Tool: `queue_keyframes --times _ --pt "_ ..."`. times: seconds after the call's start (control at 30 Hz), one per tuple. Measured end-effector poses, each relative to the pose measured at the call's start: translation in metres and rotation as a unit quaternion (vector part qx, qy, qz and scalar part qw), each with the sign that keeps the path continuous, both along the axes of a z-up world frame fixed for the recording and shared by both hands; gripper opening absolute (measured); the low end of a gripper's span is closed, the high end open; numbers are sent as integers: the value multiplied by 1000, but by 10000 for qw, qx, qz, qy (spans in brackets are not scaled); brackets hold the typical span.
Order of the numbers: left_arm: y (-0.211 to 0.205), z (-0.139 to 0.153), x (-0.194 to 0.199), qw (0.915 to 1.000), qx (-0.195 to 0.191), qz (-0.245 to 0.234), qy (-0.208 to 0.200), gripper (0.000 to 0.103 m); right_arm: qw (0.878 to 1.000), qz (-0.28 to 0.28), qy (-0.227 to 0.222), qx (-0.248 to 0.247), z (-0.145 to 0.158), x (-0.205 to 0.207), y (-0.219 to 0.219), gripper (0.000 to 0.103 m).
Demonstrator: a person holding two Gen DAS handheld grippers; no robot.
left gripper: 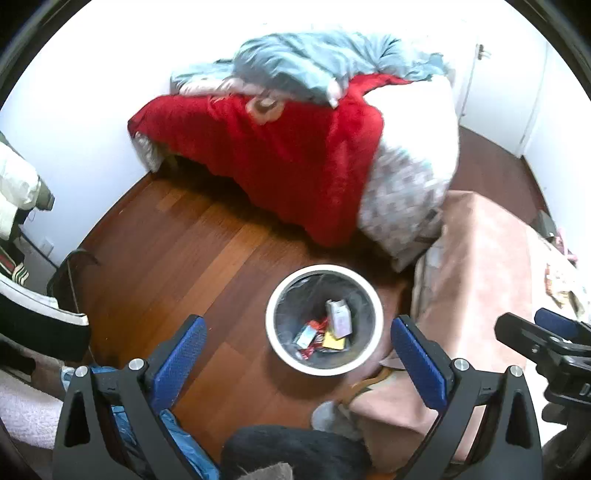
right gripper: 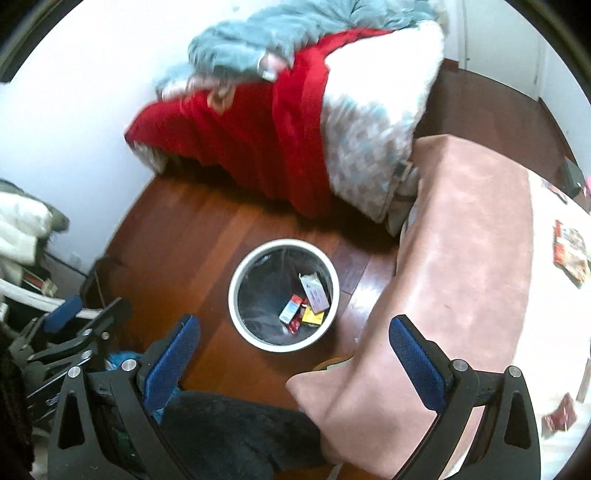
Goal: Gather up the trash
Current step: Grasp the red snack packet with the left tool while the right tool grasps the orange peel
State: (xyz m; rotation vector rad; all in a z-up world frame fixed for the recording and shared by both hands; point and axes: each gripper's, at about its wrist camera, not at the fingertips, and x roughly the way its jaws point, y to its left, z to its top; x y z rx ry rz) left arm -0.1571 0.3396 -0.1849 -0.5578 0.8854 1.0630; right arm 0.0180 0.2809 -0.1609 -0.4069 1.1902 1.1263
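A round white trash bin [left gripper: 275,345] [right gripper: 233,295] with a dark liner is seen standing on the wooden floor [left gripper: 177,251] [right gripper: 192,229], pretty much centered ahead of both cameras. Inside it, a few bits of trash are piled toward the right side: a pale carton [left gripper: 339,315] [right gripper: 314,291], a yellow packet [left gripper: 333,339] [right gripper: 313,316], a small white and blue box [left gripper: 306,335] [right gripper: 290,309] and some red wrappers [left gripper: 317,325] [right gripper: 295,325].

The left gripper [left gripper: 297,356] [right gripper: 79,319] is held above the floor with its jaws spread wide, nothing between the blue pads, and the bin is framed right in the gap. Same deal with the right gripper [right gripper: 291,354] [left gripper: 539,332]: jaws wide apart, nothing gripped, bin just ahead between them.

Just to the right of the bin, a desk draped in a pink cloth [left gripper: 480,266] [right gripper: 461,240] is visible. More wrappers [right gripper: 570,251] are lying on its far right part, and another red packet [right gripper: 559,415] is seen near the lower right edge; details are blurred.

Behind the bin, a bed [left gripper: 417,177] [right gripper: 369,155] is covered with a red blanket [left gripper: 277,155] [right gripper: 251,147] and a rumpled blue-grey duvet [left gripper: 314,59] [right gripper: 277,33].
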Motion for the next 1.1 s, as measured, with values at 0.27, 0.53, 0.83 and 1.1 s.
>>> queue_keyframes --times 0.27,0.53,0.83,1.1 --pt "-58 -23 92 9978 -225 -616 -3 102 9953 -953 55 -145 9 93 -109 103" --pt "-121 -110 235 9824 -935 -1548 460 102 9653 -2374 -133 -1078 -45 250 -244 103" --pt "-150 -157 332 9700 -1130 -1933 952 102 9499 -2736 -72 -1512 -123 371 -286 58" --pt "-157 -157 345 9672 -1089 -2031 1071 102 9558 -2672 53 -1223 -142 382 -292 9"
